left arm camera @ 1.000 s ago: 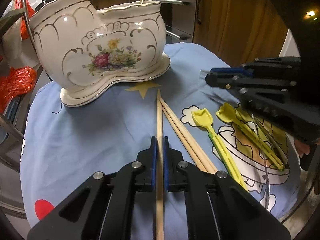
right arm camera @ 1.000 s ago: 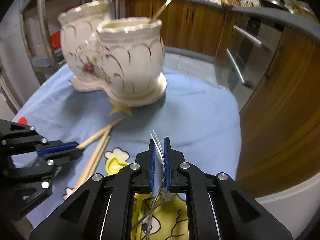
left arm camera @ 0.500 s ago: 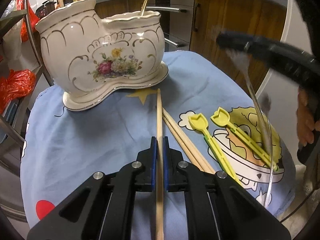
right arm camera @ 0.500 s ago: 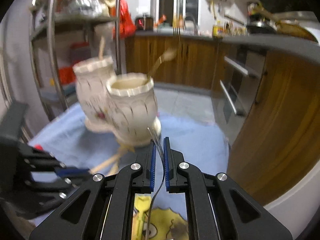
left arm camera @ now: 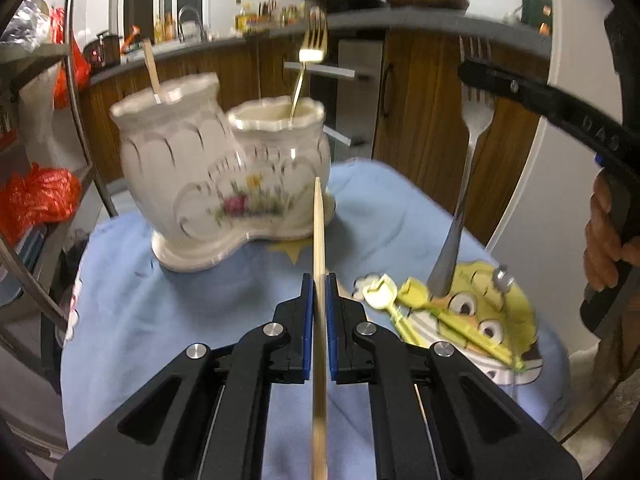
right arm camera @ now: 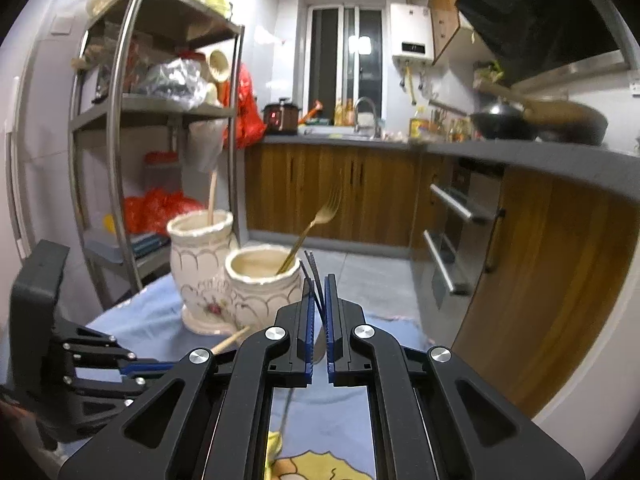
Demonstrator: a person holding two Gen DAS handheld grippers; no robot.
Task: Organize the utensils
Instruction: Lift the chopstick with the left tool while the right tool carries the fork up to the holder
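Note:
My left gripper (left arm camera: 318, 280) is shut on a wooden chopstick (left arm camera: 319, 240), lifted above the blue cloth and pointing at the white floral two-pot holder (left arm camera: 224, 184). My right gripper (right arm camera: 318, 280) is shut on a silver fork (left arm camera: 464, 184) near its tines, so the fork hangs handle-down over the cloth at the right. The holder (right arm camera: 240, 284) has a gold fork (right arm camera: 312, 224) in its right pot and a wooden stick (right arm camera: 212, 196) in its left pot. Two yellow-green plastic utensils (left arm camera: 432, 320) lie on the cloth.
The blue cartoon cloth (left arm camera: 168, 300) covers a small round table. A metal shelf rack (right arm camera: 120, 140) with red bags stands to the left. Wooden kitchen cabinets (right arm camera: 360, 196) and an oven are behind and to the right.
Both grippers have risen: the left lifted its chopstick off the cloth, and the right raised the silver fork until it hangs upright. The other chopsticks have left the left view.

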